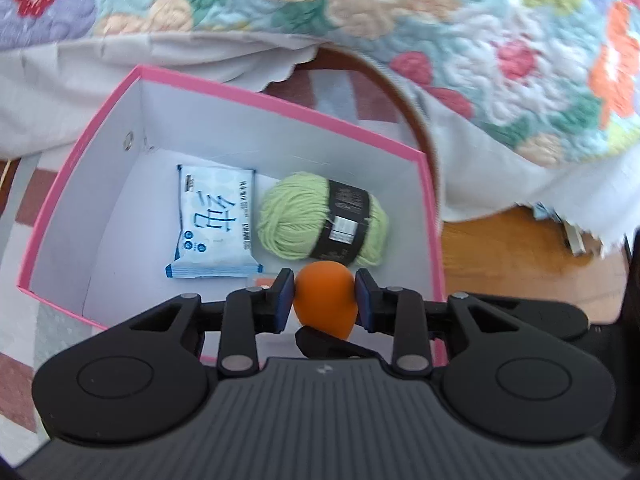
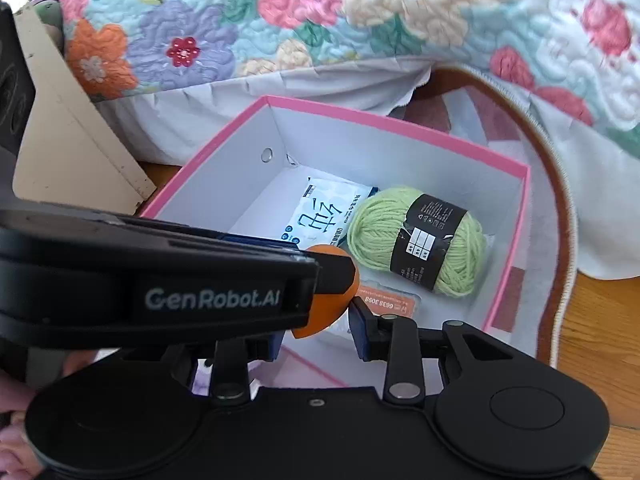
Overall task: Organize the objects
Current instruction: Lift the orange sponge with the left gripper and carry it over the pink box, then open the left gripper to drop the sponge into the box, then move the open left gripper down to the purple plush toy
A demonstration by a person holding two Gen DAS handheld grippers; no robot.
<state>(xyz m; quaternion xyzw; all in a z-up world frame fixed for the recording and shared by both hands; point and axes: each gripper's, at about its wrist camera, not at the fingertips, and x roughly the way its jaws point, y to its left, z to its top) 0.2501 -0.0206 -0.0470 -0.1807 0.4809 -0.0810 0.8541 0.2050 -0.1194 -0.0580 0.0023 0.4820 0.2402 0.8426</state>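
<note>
The left gripper [image 1: 324, 300] pinches an orange sponge [image 1: 325, 298] between its blue pads, above the near edge of the pink box [image 1: 280, 104]. Its side reads "GenRobot.AI". The right gripper [image 2: 316, 330] has its jaws spread, empty. Inside the box, a green yarn ball [image 2: 416, 240] lies at 3 o'clock of a tissue pack [image 2: 324, 216] bearing Chinese writing; an orange card [image 2: 390, 304] reads "6638 3098".

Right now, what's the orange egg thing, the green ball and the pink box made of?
The orange egg, pinched by the left gripper, looks like soft matte foam or rubber: smooth, no shine. I can't be sure which. The green ball is yarn; you can see wound strands under a black paper band. The pink box looks like cardboard: thin flat walls, folded corners, white inside.
</note>
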